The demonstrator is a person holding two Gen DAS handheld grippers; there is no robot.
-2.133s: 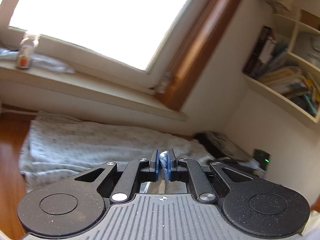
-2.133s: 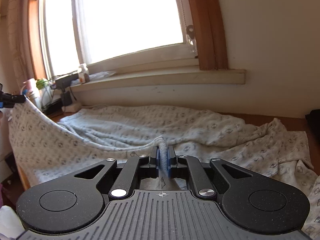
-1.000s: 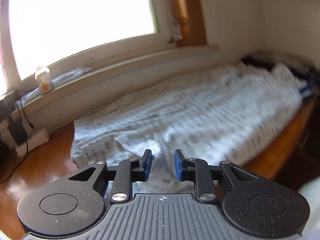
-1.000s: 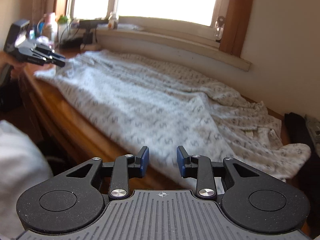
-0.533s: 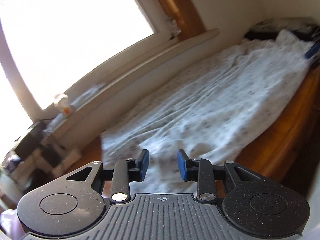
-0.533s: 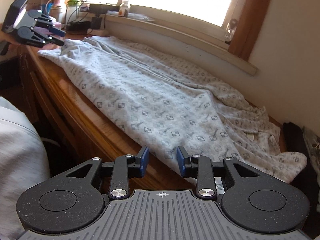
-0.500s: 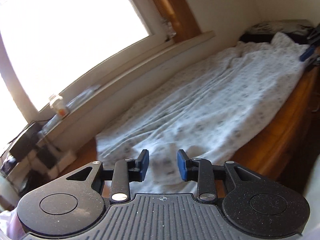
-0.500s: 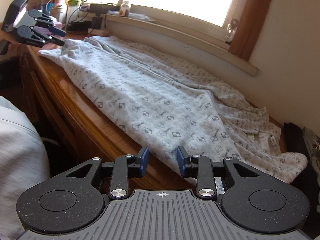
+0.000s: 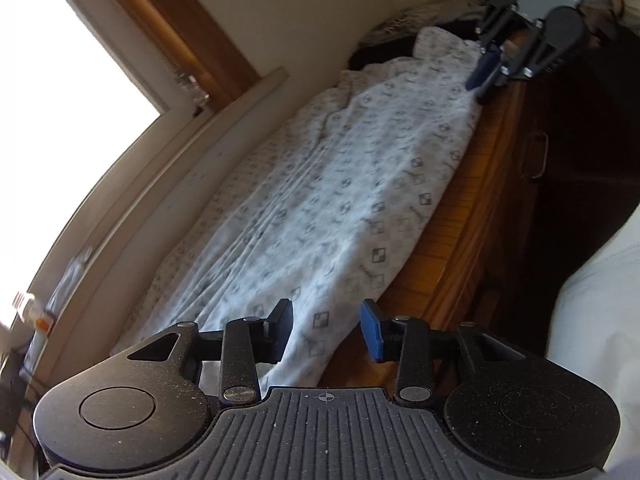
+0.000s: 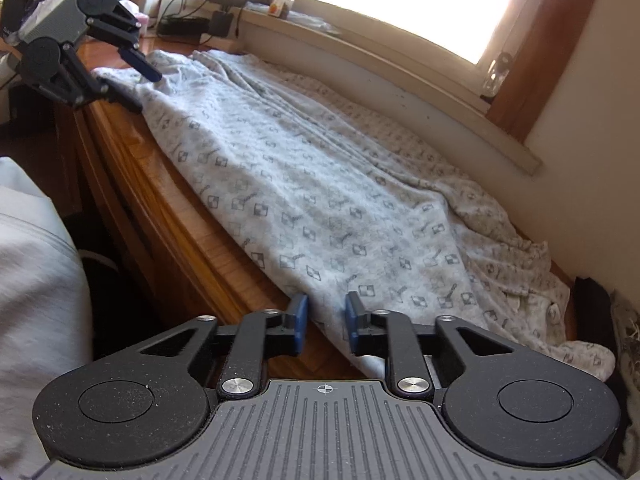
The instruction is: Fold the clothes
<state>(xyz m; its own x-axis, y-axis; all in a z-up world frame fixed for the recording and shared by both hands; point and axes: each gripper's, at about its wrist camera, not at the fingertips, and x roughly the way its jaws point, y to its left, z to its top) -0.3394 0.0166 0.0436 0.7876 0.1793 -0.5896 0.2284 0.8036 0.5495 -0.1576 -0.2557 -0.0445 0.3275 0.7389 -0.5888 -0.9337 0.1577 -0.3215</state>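
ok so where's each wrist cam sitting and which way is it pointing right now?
Left wrist: on the left tool, angled down along the patterned garment toward the right tool; jaws opening, garment end showing between them; person's pale clothing at right.
Right wrist: on the right tool, facing back along it toward the left tool; jaws closing, garment edge between them; pale clothing at left.
Shared: garment, wooden table, each other's tool.

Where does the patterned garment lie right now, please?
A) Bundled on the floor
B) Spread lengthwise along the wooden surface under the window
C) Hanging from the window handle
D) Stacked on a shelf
B: the patterned garment stretches along the wooden surface beside the window sill.
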